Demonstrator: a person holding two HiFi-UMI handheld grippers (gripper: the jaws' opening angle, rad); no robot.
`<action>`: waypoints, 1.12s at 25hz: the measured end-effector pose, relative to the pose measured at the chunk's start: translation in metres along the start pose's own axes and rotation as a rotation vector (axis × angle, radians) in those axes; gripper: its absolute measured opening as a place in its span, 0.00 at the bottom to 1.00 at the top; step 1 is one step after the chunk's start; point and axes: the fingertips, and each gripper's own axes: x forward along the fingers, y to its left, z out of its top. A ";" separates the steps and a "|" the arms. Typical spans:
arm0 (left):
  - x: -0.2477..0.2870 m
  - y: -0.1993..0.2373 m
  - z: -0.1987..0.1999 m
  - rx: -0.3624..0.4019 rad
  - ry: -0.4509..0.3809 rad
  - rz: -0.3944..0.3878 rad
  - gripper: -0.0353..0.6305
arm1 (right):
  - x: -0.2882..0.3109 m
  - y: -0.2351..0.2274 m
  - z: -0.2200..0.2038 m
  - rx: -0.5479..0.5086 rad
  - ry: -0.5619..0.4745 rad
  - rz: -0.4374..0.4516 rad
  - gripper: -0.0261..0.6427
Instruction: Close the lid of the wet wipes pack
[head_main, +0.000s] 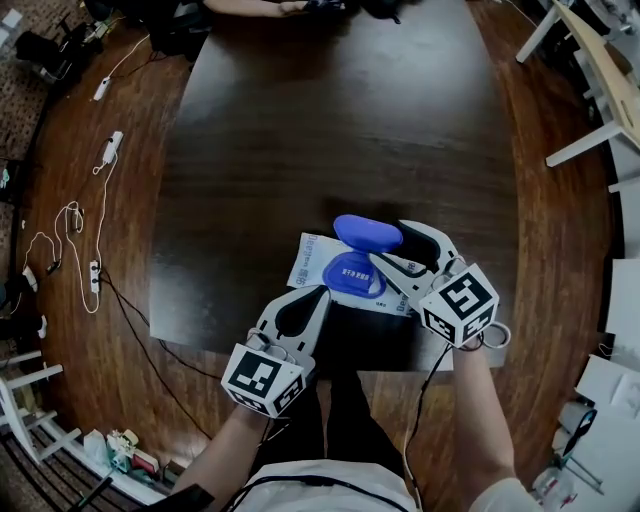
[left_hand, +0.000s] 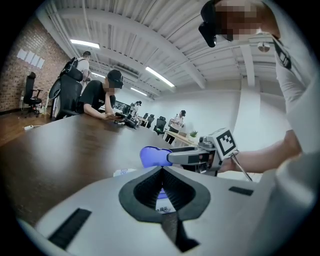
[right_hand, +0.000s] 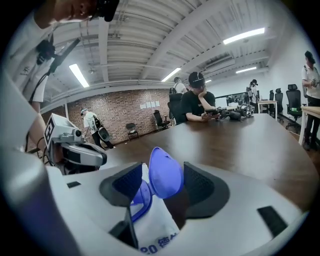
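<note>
left gripper: at the pack's near edge, jaws pressed together, empty
right gripper: over pack, jaws spread, lid between
lid: blue, flipped up

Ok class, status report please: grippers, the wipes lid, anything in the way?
Left gripper shut, by pack edge. Right gripper open around lid. Lid up, not closed. Nothing else blocking.

white hand-held grippers with marker cubes
</note>
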 end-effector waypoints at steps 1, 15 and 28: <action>-0.001 0.001 0.001 -0.001 0.001 0.003 0.06 | -0.001 0.002 0.002 -0.003 0.000 0.002 0.41; -0.014 -0.003 0.003 0.010 -0.017 -0.005 0.06 | -0.020 0.038 0.008 0.010 -0.029 0.017 0.41; -0.031 -0.007 -0.006 0.012 -0.034 -0.013 0.06 | -0.022 0.073 -0.004 0.017 -0.021 0.031 0.41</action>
